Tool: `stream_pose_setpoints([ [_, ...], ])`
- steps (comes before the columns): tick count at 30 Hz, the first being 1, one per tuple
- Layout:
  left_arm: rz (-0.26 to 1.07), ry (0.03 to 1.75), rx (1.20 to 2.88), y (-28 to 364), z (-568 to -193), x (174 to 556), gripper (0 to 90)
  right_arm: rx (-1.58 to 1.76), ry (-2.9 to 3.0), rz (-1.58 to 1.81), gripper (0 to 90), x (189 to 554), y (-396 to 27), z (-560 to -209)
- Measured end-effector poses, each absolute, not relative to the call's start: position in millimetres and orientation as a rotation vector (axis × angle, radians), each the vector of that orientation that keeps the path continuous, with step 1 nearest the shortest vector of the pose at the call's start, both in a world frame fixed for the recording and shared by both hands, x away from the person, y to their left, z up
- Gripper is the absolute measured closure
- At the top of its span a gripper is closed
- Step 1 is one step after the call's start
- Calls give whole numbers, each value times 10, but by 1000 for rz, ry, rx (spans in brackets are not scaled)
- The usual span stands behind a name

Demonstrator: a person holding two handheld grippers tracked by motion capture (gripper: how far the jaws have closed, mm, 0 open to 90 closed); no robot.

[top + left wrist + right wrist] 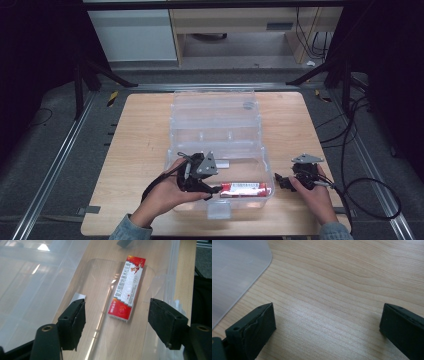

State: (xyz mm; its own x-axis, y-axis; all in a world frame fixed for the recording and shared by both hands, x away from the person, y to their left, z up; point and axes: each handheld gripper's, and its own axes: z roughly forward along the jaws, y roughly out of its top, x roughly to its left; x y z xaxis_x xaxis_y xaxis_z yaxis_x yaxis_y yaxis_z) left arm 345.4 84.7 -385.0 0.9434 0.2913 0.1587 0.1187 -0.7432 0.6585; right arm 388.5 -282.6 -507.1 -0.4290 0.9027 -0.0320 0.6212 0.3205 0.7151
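The left gripper (pixel 212 190) is hovering inside the clear plastic box (pixel 266 165), jaws released and empty; the red-and-white carton (pixel 127 288) is lying on the box floor just ahead between them. Right gripper (pixel 279 181) is resting spread over bare table (pixel 342 290), box corner left of its jaws.

Each hand carries one set of black tongs. The left tongs (pixel 216 189) bear a grey three-cornered plate on top, marked with small dark fixing holes; the right tongs (pixel 278 181) carry a like plate. Each set has two blocky black jaws — flat-faced, with a round brass-coloured fastener at the base of each arm in the left gripper view. A black cable trails from each unit, the right one running off in loops. The person's sleeves, seen at the cuffs, are grey-blue.
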Motion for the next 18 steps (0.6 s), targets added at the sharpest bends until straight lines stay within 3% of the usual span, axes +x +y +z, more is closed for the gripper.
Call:
stream_pose_setpoints([
  [4, 398, 332, 2382, 942, -3805, 3395, 337, 1342, 2167, 888, 6, 3886, -2828, -5072],
  [18, 530, 521, 2237, 1242, -3777, 3378, 231, 1322, 2180, 895, 11, 3890, -2836, -5072],
])
